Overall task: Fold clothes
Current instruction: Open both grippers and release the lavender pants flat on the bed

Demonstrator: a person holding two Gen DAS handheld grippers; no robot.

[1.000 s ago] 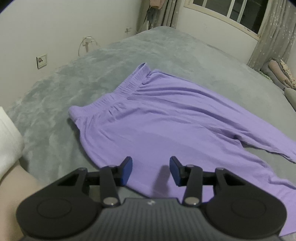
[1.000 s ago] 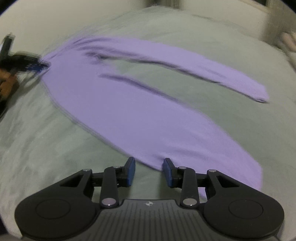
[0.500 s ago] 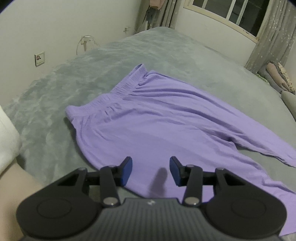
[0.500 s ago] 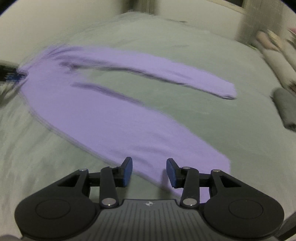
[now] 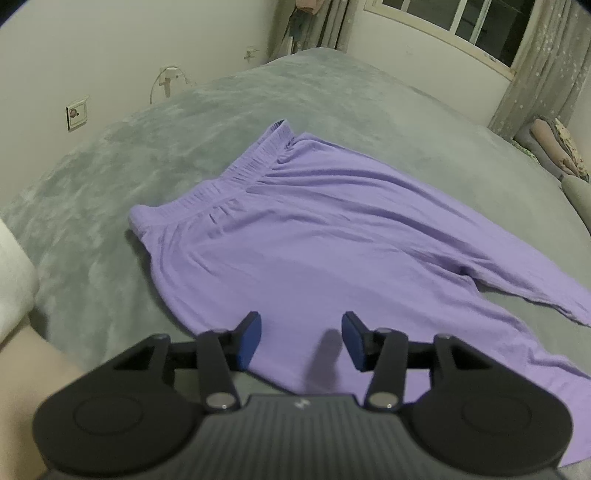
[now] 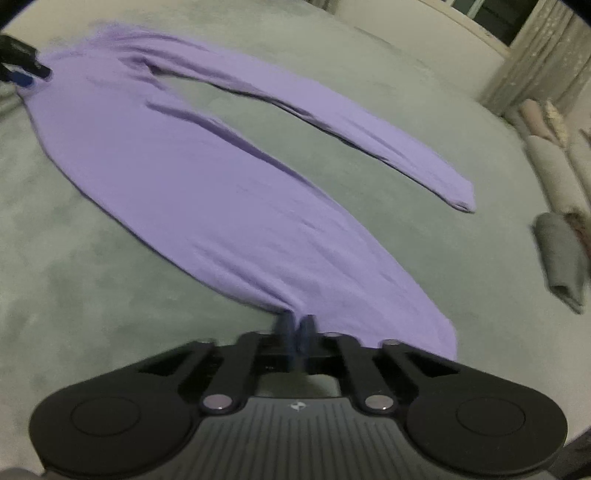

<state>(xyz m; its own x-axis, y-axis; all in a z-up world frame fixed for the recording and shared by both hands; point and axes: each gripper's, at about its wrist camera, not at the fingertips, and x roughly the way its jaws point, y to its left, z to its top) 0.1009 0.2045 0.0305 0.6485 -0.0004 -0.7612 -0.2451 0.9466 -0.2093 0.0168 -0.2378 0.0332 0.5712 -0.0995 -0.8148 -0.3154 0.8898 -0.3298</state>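
The purple pants (image 5: 332,236) lie flat on the grey bed (image 5: 110,177). In the left wrist view the stretchy waistband (image 5: 236,177) sits at about 11 o'clock from the middle of the picture, and the two legs run off toward 3 and 4 o'clock. In the right wrist view the pants stretch from 10 o'clock down to 6 o'clock, with the far leg (image 6: 332,118) split away from the near leg (image 6: 258,229) and grey bed showing between them.

The right gripper (image 6: 297,328) sits at the bottom end of the near leg. Its jaws are closed tight and pinch the edge of the cloth, which bunches up right at the blue pads.

The left gripper (image 5: 301,341) hangs over the side edge of the pants near the waist. Its jaws are opening, with a wide gap. Purple cloth shows in the gap, but the blue pads (image 5: 248,341) do not press on it.

At 3 o'clock in the right wrist view a folded grey cloth (image 6: 561,258) lies on the bed, well apart from the pants. A window (image 5: 461,26) and a curtain (image 5: 535,74) are at 1 o'clock in the left wrist view.
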